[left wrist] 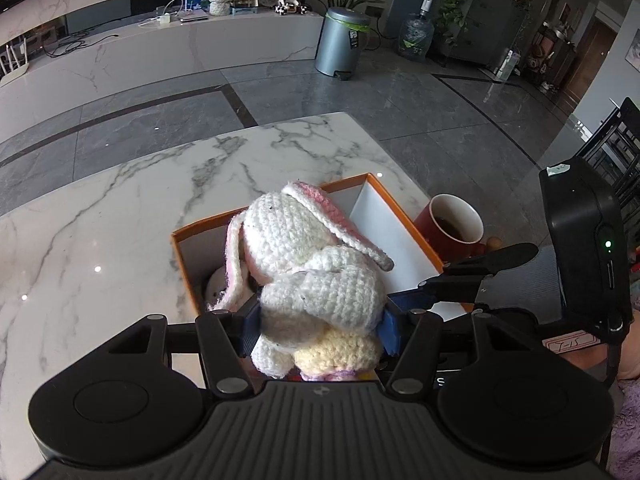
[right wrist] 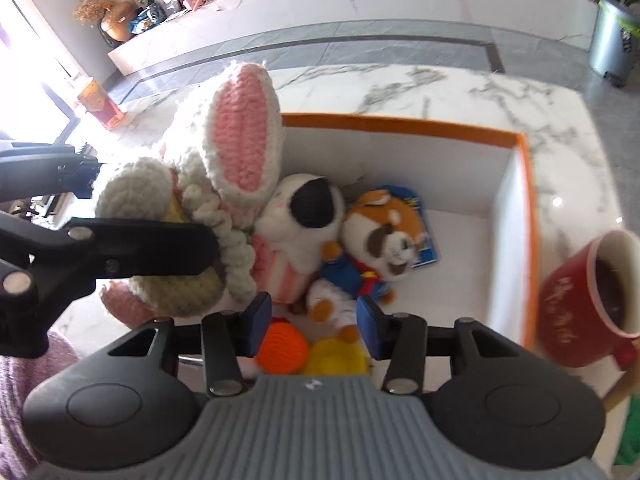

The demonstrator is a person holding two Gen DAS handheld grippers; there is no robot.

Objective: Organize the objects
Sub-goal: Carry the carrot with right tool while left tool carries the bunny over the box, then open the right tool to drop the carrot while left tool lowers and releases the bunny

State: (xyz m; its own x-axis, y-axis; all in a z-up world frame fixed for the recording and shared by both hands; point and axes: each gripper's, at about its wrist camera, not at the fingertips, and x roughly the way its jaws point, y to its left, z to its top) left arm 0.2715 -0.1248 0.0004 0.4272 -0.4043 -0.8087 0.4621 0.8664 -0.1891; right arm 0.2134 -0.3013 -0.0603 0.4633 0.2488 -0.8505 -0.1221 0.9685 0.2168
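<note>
My left gripper is shut on a white crocheted bunny with pink-lined ears, its blue pads pressing the body from both sides. It holds the bunny over the near left part of an orange-rimmed white box. In the right wrist view the bunny hangs at the box's left wall, with the left gripper around it. My right gripper stands open over the box's near edge, nothing between its pads. Below it lie an orange crocheted toy and a yellow toy.
Inside the box lie a white plush with a black patch, a brown-and-white plush in blue clothes and a blue booklet. A red mug of dark liquid stands against the box's right side on the marble table.
</note>
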